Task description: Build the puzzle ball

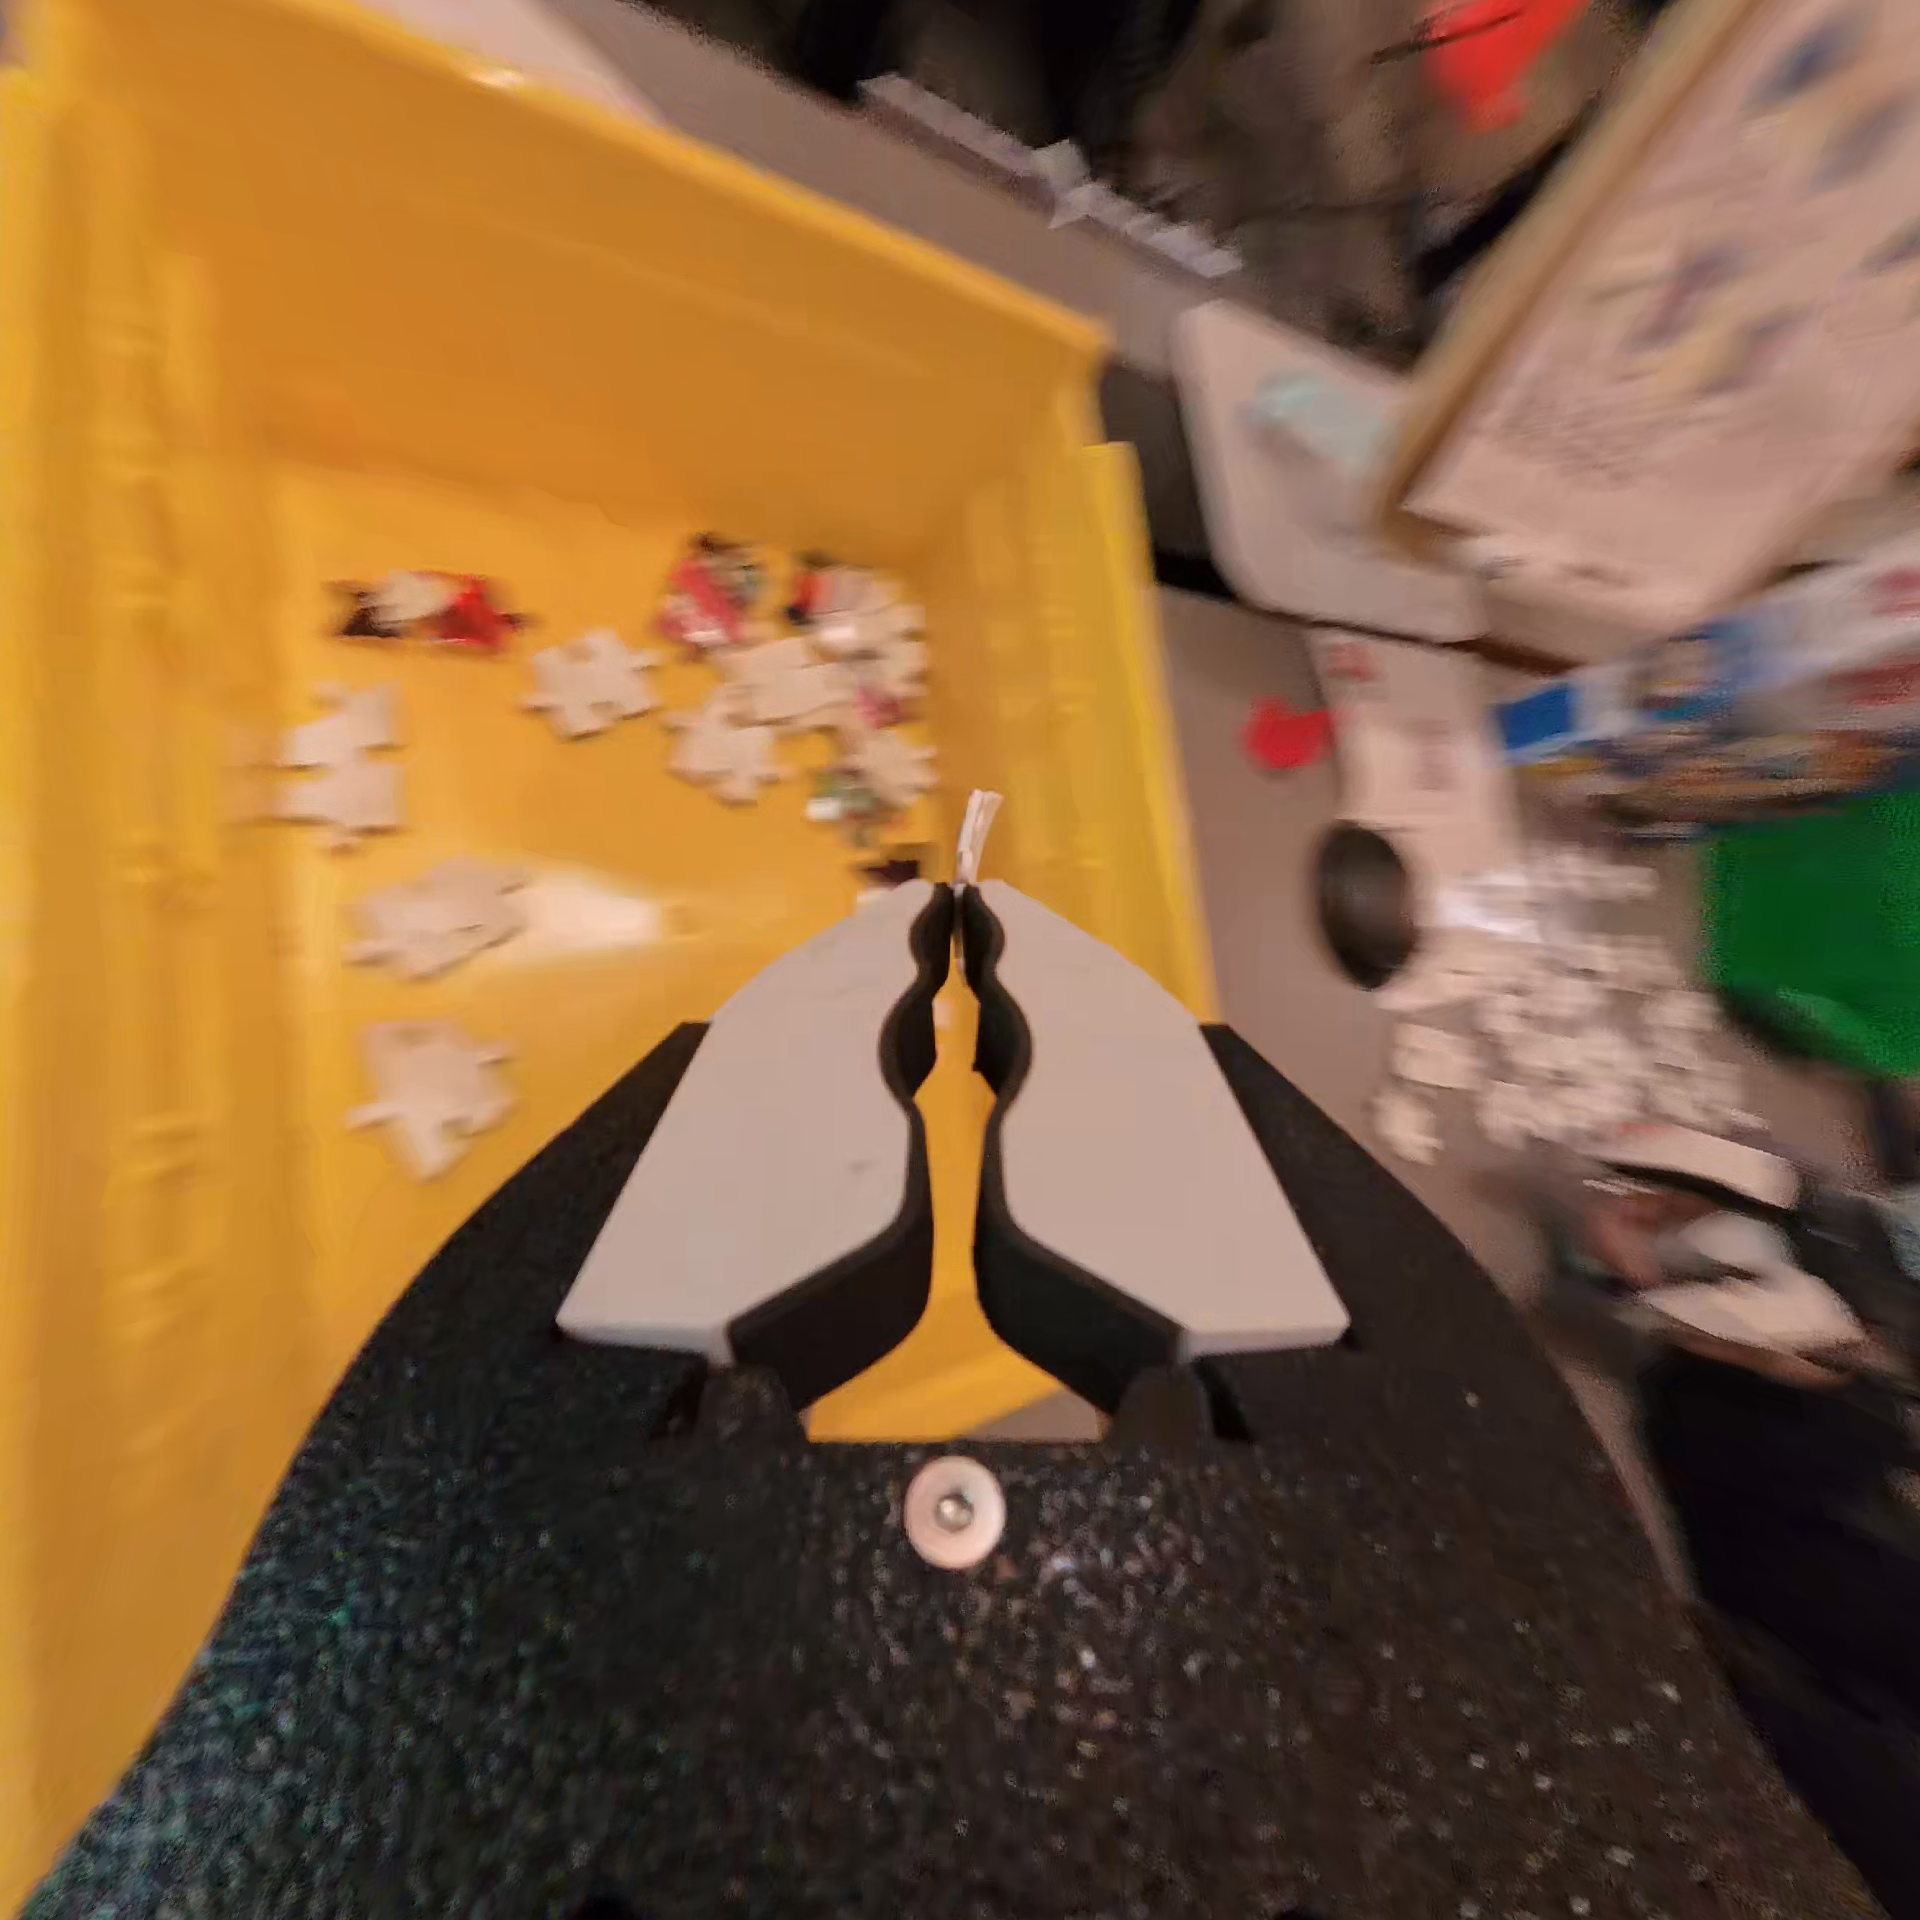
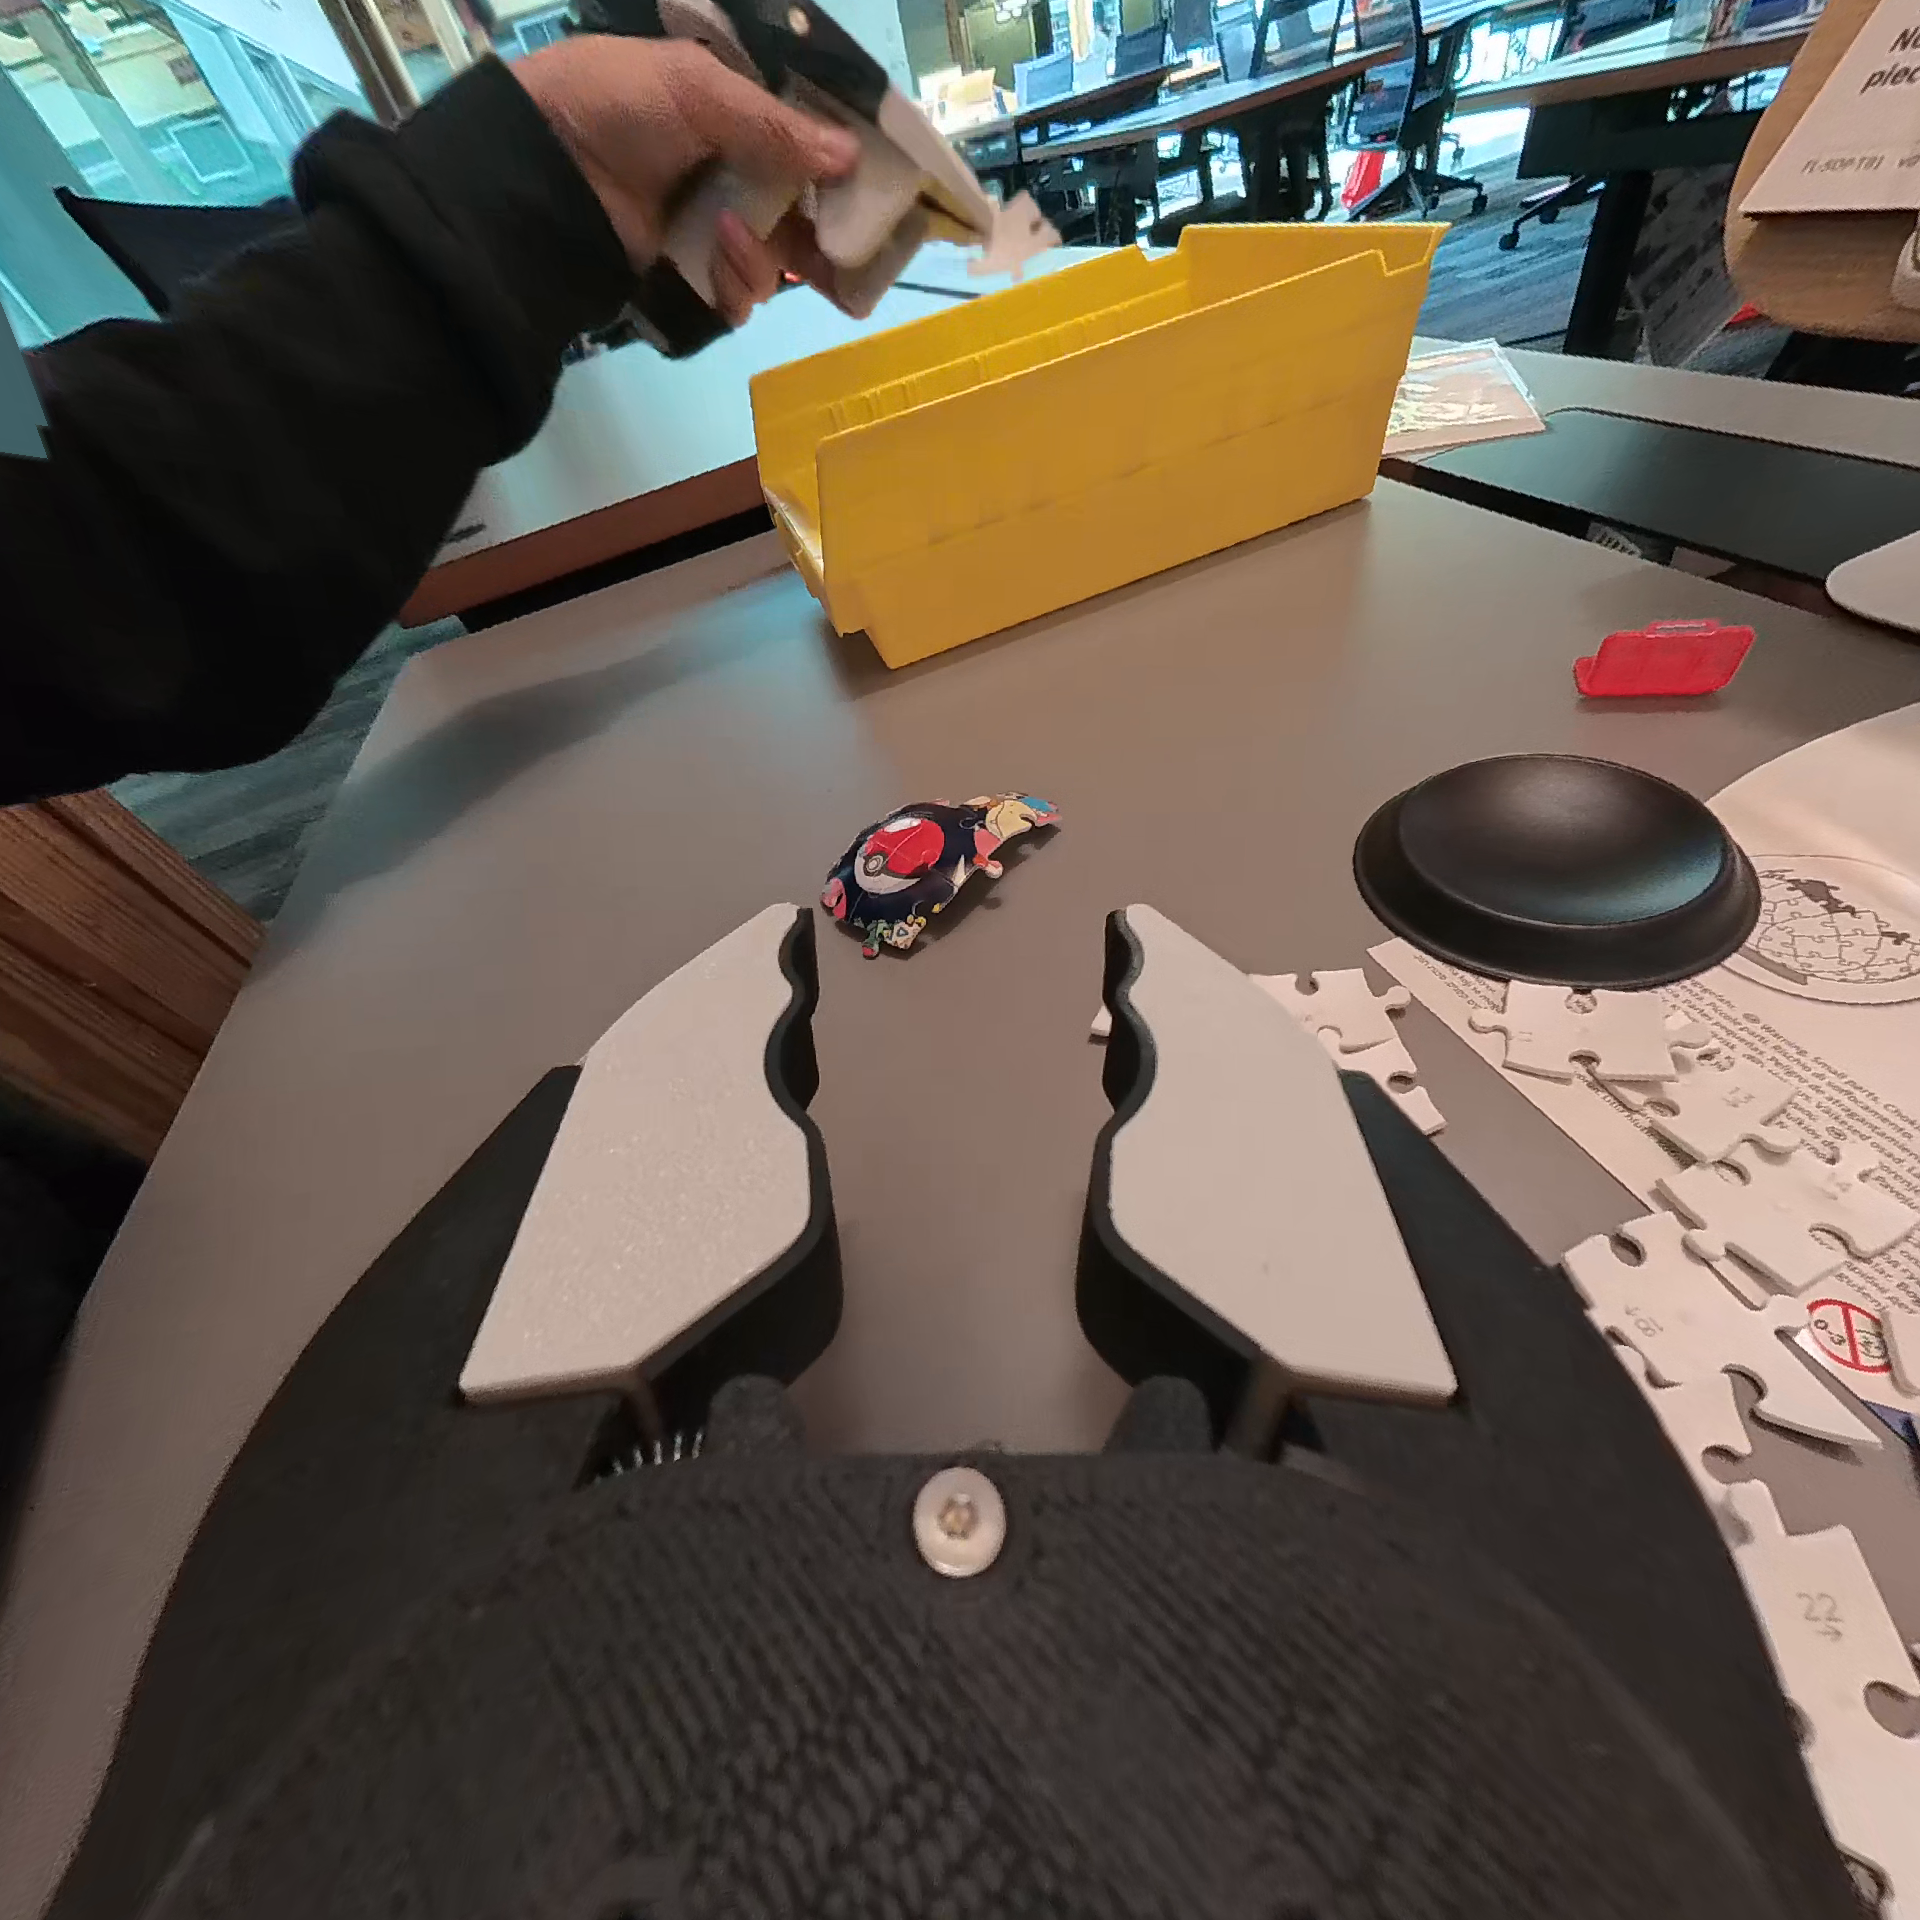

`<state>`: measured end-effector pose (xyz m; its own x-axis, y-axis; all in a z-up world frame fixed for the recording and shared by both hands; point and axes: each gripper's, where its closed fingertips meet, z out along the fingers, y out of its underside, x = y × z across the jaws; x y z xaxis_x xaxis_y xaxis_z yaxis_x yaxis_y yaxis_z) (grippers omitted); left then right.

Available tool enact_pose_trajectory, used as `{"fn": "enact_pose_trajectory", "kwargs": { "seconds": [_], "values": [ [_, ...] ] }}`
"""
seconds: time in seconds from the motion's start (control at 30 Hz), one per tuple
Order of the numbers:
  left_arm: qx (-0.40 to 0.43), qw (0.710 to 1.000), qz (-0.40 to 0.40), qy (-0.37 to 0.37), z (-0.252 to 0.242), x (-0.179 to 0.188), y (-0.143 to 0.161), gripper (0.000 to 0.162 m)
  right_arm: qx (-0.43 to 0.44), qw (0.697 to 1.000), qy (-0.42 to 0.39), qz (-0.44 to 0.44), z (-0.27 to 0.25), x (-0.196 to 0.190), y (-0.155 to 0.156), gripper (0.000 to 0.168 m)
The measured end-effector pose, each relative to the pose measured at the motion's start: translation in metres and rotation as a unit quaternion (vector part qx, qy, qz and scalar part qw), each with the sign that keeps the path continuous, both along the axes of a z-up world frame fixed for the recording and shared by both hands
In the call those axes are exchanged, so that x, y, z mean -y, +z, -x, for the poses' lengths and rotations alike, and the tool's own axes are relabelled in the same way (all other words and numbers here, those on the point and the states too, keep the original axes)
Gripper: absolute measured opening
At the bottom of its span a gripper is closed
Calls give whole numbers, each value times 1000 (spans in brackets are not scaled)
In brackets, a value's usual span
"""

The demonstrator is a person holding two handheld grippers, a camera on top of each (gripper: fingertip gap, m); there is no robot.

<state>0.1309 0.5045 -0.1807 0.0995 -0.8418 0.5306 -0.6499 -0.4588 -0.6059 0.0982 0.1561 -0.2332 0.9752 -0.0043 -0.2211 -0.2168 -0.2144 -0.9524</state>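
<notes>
My left gripper (image 1: 958,894) is shut on a thin white puzzle piece (image 1: 978,840), seen edge-on and sticking out past the fingertips, above the yellow bin (image 1: 520,364). Several loose pieces (image 1: 592,681) lie on the bin's floor. The right wrist view shows the same gripper, held in a hand above the bin (image 2: 1091,447), with the white piece (image 2: 1013,234) at its tips. My right gripper (image 2: 961,925) is open and empty, low over the grey table (image 2: 623,748). A curved, colourful assembled puzzle section (image 2: 935,868) lies just beyond its fingertips, nearer the left one.
A black round stand (image 2: 1558,862) sits to the right on an instruction sheet (image 2: 1849,935). Several white pieces (image 2: 1714,1247) lie face down at the right. A small red plastic part (image 2: 1662,660) lies farther back. A dark sleeve (image 2: 260,416) crosses the left. My hands' fingertips stand some 35 cm from each other.
</notes>
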Motion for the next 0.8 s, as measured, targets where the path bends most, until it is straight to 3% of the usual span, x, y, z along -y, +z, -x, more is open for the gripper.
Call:
{"fn": "enact_pose_trajectory", "kwargs": {
  "seconds": [0.17, 0.37, 0.57, 0.8],
  "values": [
    [105, 977, 124, -138, 20, 77, 59, 1, 2, 1000, 11, -19, 3, 1, 10, 50],
    [128, 942, 160, -267, 40, 167, 82, 1, -13, 994, 13, -105, 8, 7, 63, 37],
    [63, 889, 97, -443, 60, 274, 53, 1, -19, 994, 12, -103, 22, 26, 85, 33],
    [17, 767, -8, -641, 98, 409, 1, 1, -37, 998, -10, -46, 54, 65, 56, 30]
  ]
}}
